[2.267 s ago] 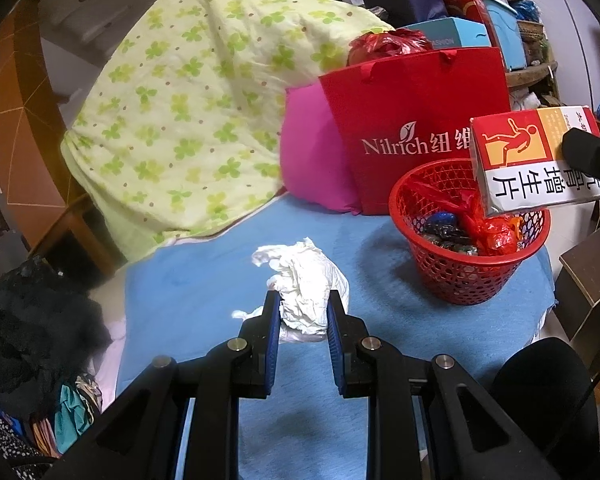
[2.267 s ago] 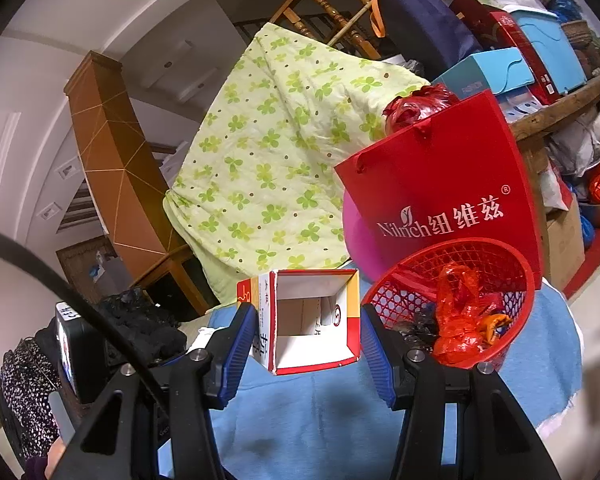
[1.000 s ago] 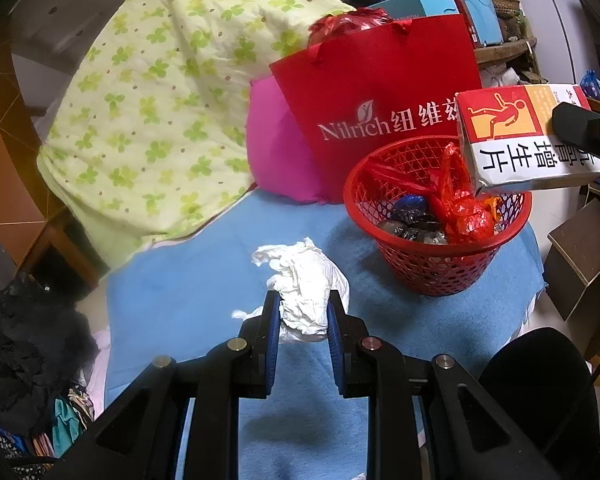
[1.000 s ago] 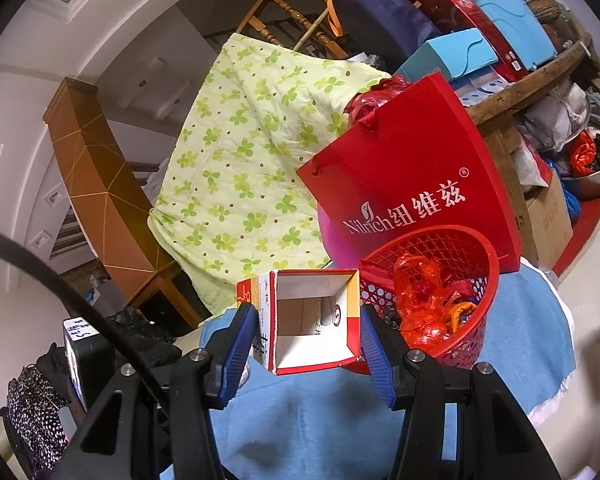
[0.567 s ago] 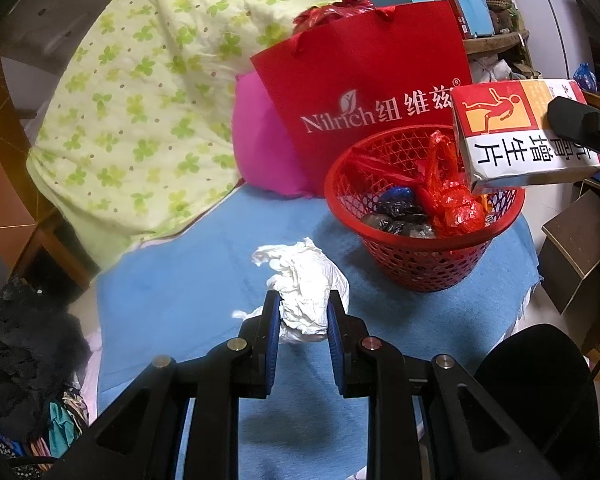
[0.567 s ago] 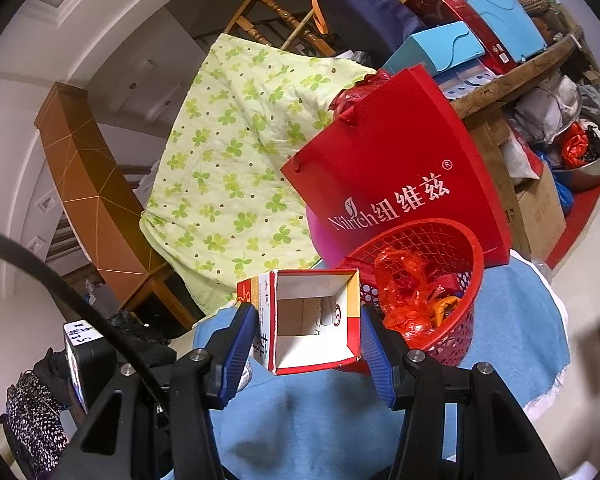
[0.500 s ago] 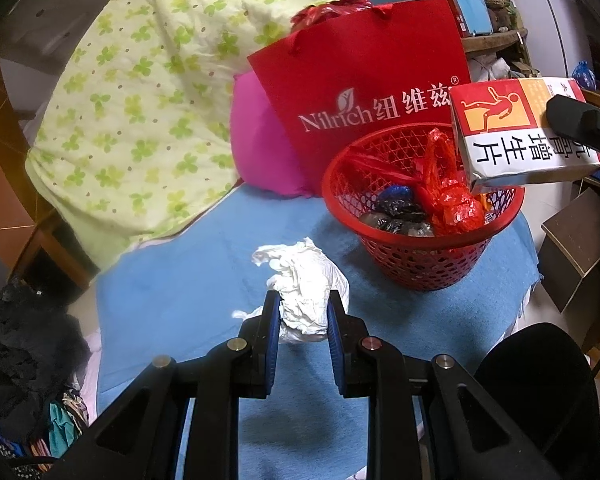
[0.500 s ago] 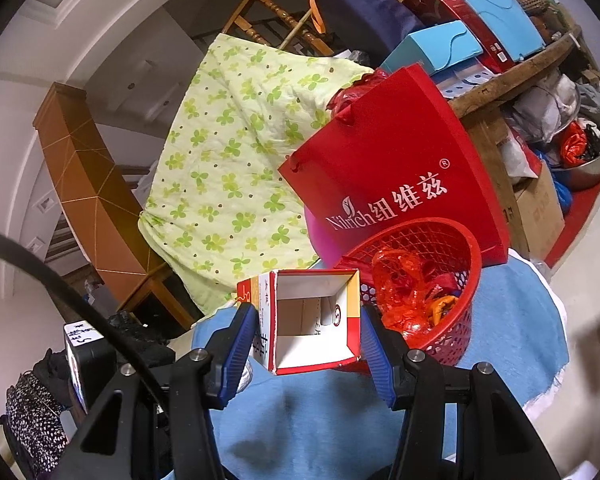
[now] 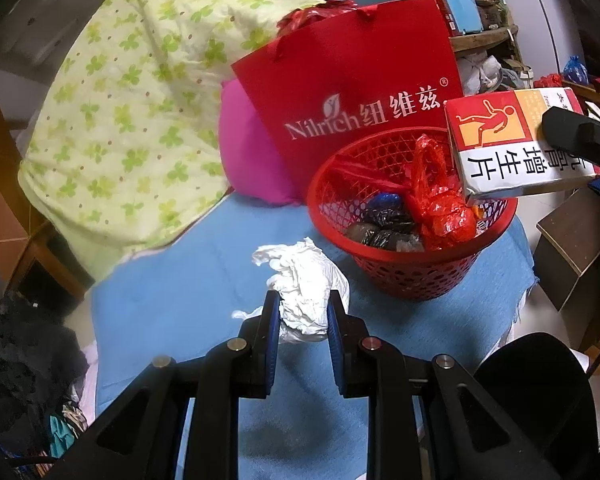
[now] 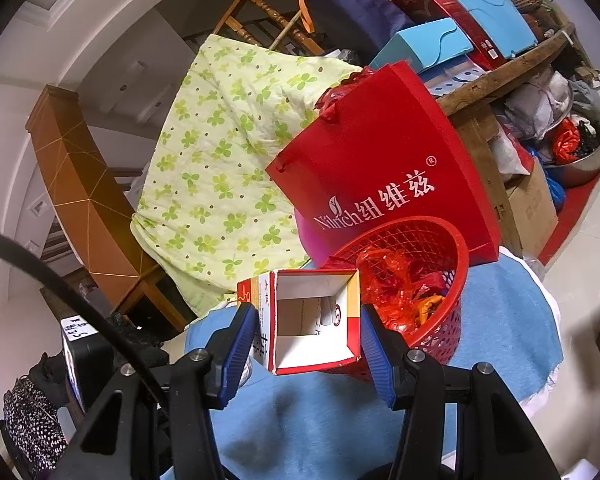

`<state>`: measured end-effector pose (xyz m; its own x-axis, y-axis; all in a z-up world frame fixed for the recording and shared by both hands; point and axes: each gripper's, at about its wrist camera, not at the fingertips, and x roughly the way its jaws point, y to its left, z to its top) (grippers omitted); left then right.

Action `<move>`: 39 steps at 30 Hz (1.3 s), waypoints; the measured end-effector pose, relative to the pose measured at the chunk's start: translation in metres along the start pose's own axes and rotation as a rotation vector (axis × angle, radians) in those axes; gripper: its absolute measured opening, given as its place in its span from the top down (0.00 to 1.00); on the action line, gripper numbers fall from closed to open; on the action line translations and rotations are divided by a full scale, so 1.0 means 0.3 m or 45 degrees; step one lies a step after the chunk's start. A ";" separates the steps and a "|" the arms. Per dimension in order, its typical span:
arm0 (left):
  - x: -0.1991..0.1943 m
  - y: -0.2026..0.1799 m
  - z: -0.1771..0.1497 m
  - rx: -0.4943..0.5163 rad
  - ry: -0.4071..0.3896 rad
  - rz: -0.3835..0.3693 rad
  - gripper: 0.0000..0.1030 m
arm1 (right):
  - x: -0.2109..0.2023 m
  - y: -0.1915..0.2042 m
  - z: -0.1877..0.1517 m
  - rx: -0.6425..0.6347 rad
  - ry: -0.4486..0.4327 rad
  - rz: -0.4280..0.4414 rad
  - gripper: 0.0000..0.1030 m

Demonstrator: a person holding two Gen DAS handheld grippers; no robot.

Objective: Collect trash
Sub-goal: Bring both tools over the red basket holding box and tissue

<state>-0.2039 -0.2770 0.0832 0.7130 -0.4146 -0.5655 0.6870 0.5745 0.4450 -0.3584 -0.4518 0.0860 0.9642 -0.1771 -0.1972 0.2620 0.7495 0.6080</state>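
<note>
left gripper (image 9: 300, 312) jaws pinching crumpled tissue (image 9: 306, 284); right gripper (image 10: 308, 336) jaws clamping open carton (image 10: 314, 326)

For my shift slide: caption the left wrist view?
Left gripper clamps crumpled white tissue near the red basket; right gripper's box hovers at its rim.

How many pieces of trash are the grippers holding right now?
2. A crumpled white tissue is clamped in the left gripper; an empty cardboard box is held by the right gripper beside the red basket.
</note>
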 end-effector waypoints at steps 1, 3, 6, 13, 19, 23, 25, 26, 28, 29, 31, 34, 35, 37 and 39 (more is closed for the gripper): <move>-0.001 -0.004 0.005 0.005 -0.002 -0.001 0.77 | -0.002 -0.003 0.002 0.002 -0.003 -0.003 0.46; -0.003 -0.010 0.012 0.009 -0.005 -0.006 0.77 | -0.008 -0.007 0.005 0.005 -0.009 -0.007 0.46; -0.008 -0.020 0.026 0.023 -0.016 -0.004 0.77 | -0.016 -0.014 0.013 0.011 -0.018 -0.010 0.46; -0.013 -0.030 0.054 0.036 -0.035 -0.013 0.77 | -0.024 -0.015 0.032 0.010 -0.035 -0.014 0.46; -0.003 -0.027 0.076 0.022 -0.042 -0.031 0.77 | -0.019 -0.004 0.041 -0.020 -0.040 -0.028 0.46; 0.011 -0.020 0.090 0.002 -0.038 -0.050 0.77 | -0.006 0.008 0.050 -0.081 -0.042 -0.077 0.46; 0.020 -0.011 0.099 -0.015 -0.033 -0.067 0.77 | 0.003 0.015 0.058 -0.126 -0.050 -0.114 0.46; 0.023 -0.010 0.102 -0.019 -0.033 -0.067 0.77 | 0.010 0.020 0.062 -0.154 -0.057 -0.138 0.46; 0.030 -0.004 0.110 -0.026 -0.035 -0.062 0.77 | 0.022 0.025 0.070 -0.202 -0.066 -0.181 0.46; 0.034 -0.004 0.113 -0.030 -0.035 -0.063 0.77 | 0.028 0.027 0.074 -0.224 -0.070 -0.201 0.46; 0.040 -0.001 0.121 -0.040 -0.035 -0.065 0.77 | 0.039 0.030 0.081 -0.265 -0.074 -0.237 0.46; 0.052 0.004 0.135 -0.053 -0.035 -0.064 0.77 | 0.052 0.042 0.087 -0.332 -0.084 -0.290 0.46; 0.056 0.006 0.138 -0.057 -0.035 -0.066 0.77 | 0.057 0.046 0.088 -0.353 -0.087 -0.304 0.46; 0.064 0.011 0.148 -0.067 -0.036 -0.068 0.77 | 0.066 0.059 0.086 -0.407 -0.097 -0.335 0.46; 0.070 0.013 0.158 -0.077 -0.037 -0.069 0.77 | 0.072 0.069 0.086 -0.442 -0.103 -0.350 0.46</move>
<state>-0.1795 -0.3169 0.1060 0.6791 -0.4660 -0.5672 0.7158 0.5915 0.3711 -0.3310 -0.4564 0.1142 0.8642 -0.4388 -0.2461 0.4934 0.8348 0.2443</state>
